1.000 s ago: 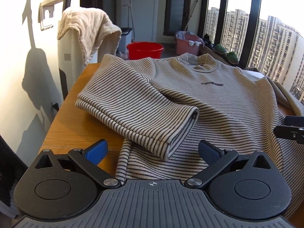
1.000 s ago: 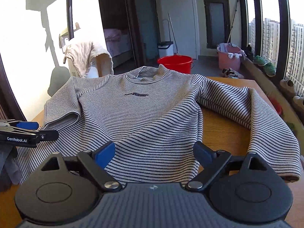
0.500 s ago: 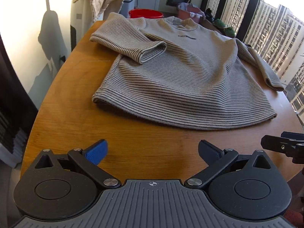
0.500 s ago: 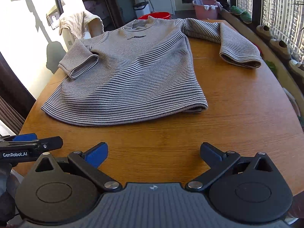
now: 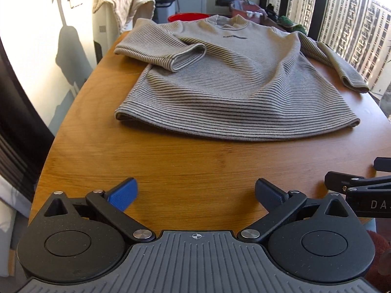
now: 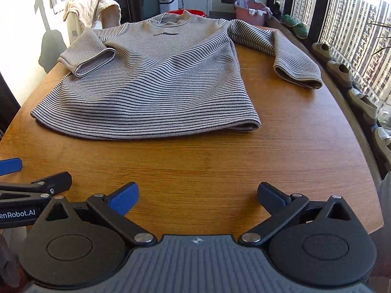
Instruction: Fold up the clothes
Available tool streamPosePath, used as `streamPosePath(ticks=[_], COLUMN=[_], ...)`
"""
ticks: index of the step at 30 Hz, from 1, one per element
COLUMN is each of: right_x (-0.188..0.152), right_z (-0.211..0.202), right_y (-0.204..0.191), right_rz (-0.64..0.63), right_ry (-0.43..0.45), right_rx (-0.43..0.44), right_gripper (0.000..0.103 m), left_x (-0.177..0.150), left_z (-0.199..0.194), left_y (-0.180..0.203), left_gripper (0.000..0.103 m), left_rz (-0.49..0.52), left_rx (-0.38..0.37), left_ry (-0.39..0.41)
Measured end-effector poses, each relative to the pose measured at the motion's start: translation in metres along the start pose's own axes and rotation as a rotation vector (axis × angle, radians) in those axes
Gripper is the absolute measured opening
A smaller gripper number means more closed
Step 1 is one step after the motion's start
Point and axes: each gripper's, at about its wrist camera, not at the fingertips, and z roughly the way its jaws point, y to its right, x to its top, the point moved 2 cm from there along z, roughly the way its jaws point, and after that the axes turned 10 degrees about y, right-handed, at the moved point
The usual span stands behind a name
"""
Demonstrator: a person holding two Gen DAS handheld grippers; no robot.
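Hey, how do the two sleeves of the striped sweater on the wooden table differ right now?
The left sleeve is folded inward, its cuff lying on the striped sweater's body; the right sleeve stretches outward, its cuff resting on the bare wooden table. Both are the same striped knit, with open cuffs facing the cameras.

A cream towel (image 6: 91, 8) drapes over a white appliance (image 5: 103, 31) at eleven o'clock. A red bucket (image 5: 188, 17) sits at twelve, a pink laundry basket (image 6: 251, 9) at one, shoes (image 6: 339, 69) along the windowsill at three.
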Motion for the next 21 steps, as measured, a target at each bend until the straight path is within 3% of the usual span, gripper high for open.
streamPosePath(ticks=[21], right_x=[0.0003], right_z=[0.0005], right_y=[-0.0010], right_rz=[-0.007], right_ry=[0.012], right_rx=[0.008], right_gripper=[0.103], left_x=[0.0018], left_z=[0.0032], left_y=[0.0012], left_gripper=[0.103], left_rz=[0.013], left_rx=[-0.015], left_ry=[0.009])
